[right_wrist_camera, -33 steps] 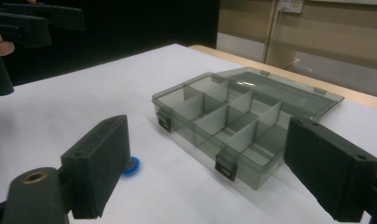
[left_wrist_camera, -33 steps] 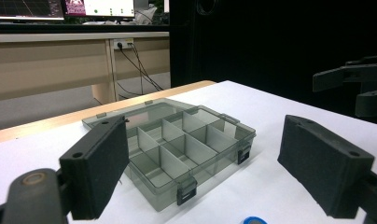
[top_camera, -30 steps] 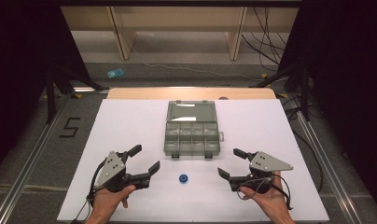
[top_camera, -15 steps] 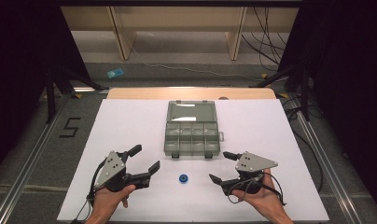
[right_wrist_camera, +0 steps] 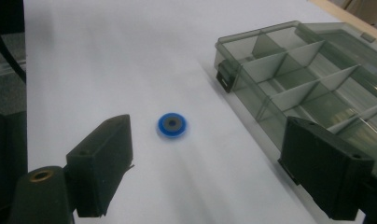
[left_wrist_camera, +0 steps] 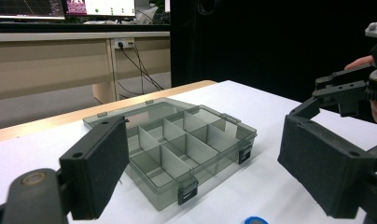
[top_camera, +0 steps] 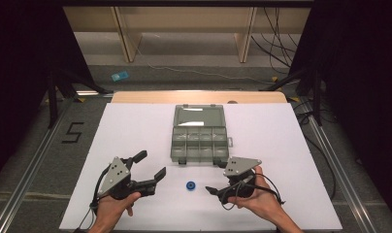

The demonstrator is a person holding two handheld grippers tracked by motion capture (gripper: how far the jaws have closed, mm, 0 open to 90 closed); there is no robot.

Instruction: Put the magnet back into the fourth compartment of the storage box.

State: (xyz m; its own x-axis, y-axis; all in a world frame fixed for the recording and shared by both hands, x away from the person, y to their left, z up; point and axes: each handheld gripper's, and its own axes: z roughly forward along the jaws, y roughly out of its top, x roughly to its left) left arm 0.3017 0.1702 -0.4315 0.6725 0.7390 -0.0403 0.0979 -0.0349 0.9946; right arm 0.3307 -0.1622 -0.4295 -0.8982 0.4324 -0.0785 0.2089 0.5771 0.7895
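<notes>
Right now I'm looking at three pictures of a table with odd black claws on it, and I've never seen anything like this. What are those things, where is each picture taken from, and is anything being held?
There is no robot here: a person holds a tool in each hand. The left hand-held gripper and the right hand-held gripper each have two black jaws, which stand open and hold nothing.

The high view comes from a fixed camera above the white table, looking down. The other two pictures come from small cameras riding on the tools, so each looks out between its own jaws.

On the table lies a clear grey plastic box, its lid open, with empty compartments. In front of it lies a small blue ring, untouched, between the two tools. The right gripper view shows its jaws pointed at that ring, so a pick-up seems likely next.
</notes>
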